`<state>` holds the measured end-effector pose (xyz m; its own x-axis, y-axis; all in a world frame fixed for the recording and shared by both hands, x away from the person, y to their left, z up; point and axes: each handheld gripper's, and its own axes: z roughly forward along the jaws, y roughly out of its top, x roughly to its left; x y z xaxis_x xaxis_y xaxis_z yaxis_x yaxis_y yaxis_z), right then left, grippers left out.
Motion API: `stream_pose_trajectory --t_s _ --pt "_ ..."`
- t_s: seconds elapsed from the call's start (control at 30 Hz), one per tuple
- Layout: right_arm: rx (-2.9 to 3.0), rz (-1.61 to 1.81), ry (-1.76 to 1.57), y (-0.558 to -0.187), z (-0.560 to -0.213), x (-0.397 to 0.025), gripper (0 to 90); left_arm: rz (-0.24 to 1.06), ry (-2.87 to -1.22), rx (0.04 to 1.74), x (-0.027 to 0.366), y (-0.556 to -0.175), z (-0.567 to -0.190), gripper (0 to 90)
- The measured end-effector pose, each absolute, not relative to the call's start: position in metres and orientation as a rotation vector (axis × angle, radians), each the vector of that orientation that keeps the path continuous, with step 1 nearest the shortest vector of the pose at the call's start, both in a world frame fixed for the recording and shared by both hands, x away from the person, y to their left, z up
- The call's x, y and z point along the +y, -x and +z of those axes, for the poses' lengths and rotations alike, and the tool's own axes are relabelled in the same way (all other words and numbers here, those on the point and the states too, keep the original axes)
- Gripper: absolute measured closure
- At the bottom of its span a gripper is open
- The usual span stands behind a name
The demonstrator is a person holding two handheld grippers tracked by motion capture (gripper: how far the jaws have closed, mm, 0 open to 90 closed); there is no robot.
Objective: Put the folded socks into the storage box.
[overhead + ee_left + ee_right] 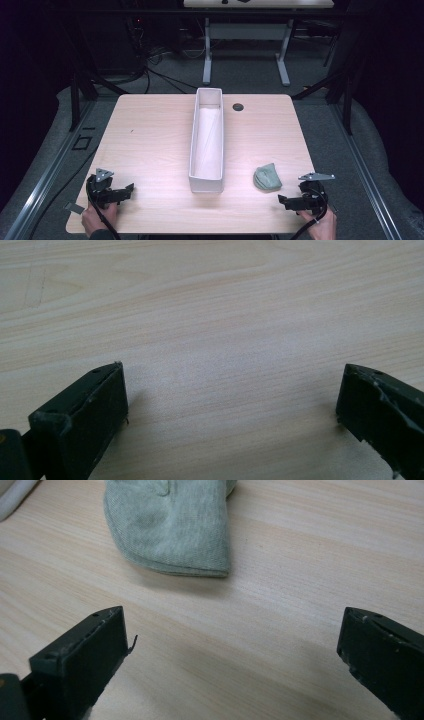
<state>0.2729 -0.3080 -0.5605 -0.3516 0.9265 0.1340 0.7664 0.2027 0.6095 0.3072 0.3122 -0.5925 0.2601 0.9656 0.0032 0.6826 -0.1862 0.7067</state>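
The folded pale green knitted cloth (267,177) lay on the light wooden table (150,135) near its front right corner, just right of the near end of the long narrow white open box (206,142) and apart from it. The right gripper (283,200) rested near the table's front edge, just in front of and slightly right of the cloth, with a strip of bare wood between them. In the right gripper view its fingers (82,667) stood spread wide with nothing between them, and the cloth's (170,525) rounded folded edge lay ahead of the left finger, not touching either.

The left gripper (131,188) sat at the front left corner, close to the table's front and left edges, well apart from the box. Its fingers (85,420) were also spread wide over bare wood, holding nothing.

The box ran lengthwise down the middle of the table, from near the far edge to near the front, parting the two grippers' sides. Wide bare table lay to its left; to its right, only the cloth and a small round dark grey disc (238,106) near the far edge, beside the box's far end.
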Motion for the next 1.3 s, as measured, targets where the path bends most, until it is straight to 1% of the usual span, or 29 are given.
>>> stream_pose_trajectory --t_s 0.27,0.67,0.7,0.83,0.97,1.0,1.07,1.1,1.3 --pt "2.232 0.900 -1.604 -0.276 -0.547 -0.308 0.0 0.617 -1.945 1.487 0.312 -0.307 -0.592 0.2" --pt "2.250 0.872 -1.559 -0.289 -0.526 -0.295 0.0 0.619 -1.945 1.488 0.312 -0.307 -0.593 0.2" --pt "2.292 0.916 -1.558 -0.291 -0.525 -0.294 0.0 0.618 -1.944 1.489 0.312 -0.307 -0.593 0.2" --pt "2.294 0.872 -1.561 -0.299 -0.523 -0.287 0.0 0.619 -1.945 1.488 0.312 -0.307 -0.593 0.2" --pt "2.368 0.916 -1.574 -0.308 -0.524 -0.285 0.0 0.619 -1.945 1.488 0.312 -0.307 -0.593 0.2" --pt "2.331 0.831 -1.585 -0.311 -0.525 -0.281 0.0 0.619 -1.945 1.488 0.312 -0.307 -0.593 0.2" --pt "2.426 0.934 -1.579 -0.317 -0.526 -0.282 0.0 0.619 -1.945 1.488 0.312 -0.307 -0.593 0.2" --pt "2.354 0.834 -1.587 -0.320 -0.526 -0.276 0.0 0.619 -1.945 1.488 0.312 -0.307 -0.593 0.2" --pt "2.405 0.838 -1.589 -0.333 -0.530 -0.270 0.0 0.619 -1.945 1.488 0.312 -0.307 -0.593 0.2"
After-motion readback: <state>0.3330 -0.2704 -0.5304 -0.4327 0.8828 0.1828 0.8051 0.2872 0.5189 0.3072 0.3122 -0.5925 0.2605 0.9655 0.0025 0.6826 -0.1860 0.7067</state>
